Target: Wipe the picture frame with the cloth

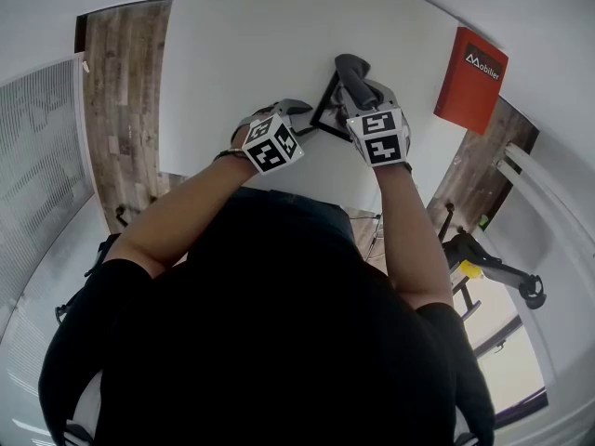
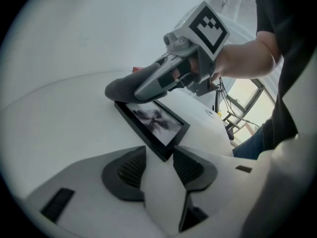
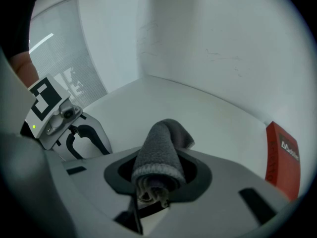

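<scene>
A black picture frame (image 2: 154,124) with a dark print lies on the white table (image 1: 242,45); in the head view the picture frame (image 1: 327,111) shows between the two grippers. Its near corner sits between the tips of my left gripper (image 2: 159,151), whose pads close against its two edges. My right gripper (image 2: 166,81) is shut on a rolled grey cloth (image 2: 121,89), which rests on the frame's far end. In the right gripper view the cloth (image 3: 161,152) bulges out between the jaws of the right gripper (image 3: 157,176) and hides the frame.
A red book (image 1: 471,80) lies near the table's right edge and also shows as the red book (image 3: 282,160) in the right gripper view. A wheeled stand (image 1: 493,268) is on the floor to the right. A white wall rises behind the table.
</scene>
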{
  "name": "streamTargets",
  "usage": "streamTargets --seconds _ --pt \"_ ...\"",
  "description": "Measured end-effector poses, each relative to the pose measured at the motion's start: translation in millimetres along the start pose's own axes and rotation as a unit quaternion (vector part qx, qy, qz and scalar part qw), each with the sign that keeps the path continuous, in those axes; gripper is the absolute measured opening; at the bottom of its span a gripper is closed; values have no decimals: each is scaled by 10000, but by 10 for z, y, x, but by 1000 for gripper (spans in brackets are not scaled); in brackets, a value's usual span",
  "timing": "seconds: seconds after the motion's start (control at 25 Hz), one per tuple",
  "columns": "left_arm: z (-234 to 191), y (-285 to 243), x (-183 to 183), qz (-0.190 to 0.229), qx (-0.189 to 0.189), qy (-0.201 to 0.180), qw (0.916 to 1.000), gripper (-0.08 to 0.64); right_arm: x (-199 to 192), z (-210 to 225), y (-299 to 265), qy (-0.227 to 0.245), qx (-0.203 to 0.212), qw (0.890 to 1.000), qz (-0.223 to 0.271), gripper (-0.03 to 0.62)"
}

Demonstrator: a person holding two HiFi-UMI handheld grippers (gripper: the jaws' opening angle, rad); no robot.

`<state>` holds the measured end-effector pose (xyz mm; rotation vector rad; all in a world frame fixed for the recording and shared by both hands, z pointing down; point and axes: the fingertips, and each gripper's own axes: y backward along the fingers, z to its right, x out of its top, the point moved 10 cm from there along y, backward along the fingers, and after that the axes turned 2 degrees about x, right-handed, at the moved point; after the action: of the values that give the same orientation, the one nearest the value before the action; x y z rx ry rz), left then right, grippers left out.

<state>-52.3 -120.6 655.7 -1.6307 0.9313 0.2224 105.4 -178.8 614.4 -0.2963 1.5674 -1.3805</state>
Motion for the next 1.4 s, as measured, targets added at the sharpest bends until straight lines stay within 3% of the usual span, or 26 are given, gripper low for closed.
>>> streamTargets --seconds 0.68,1.4 --pt "4 2 -15 113 66 39 9999 176 -168 -282 -40 241 282 9988 -329 112" --pt "18 25 -54 224 196 33 9996 178 -389 -602 5 -100 898 9945 -534 110"
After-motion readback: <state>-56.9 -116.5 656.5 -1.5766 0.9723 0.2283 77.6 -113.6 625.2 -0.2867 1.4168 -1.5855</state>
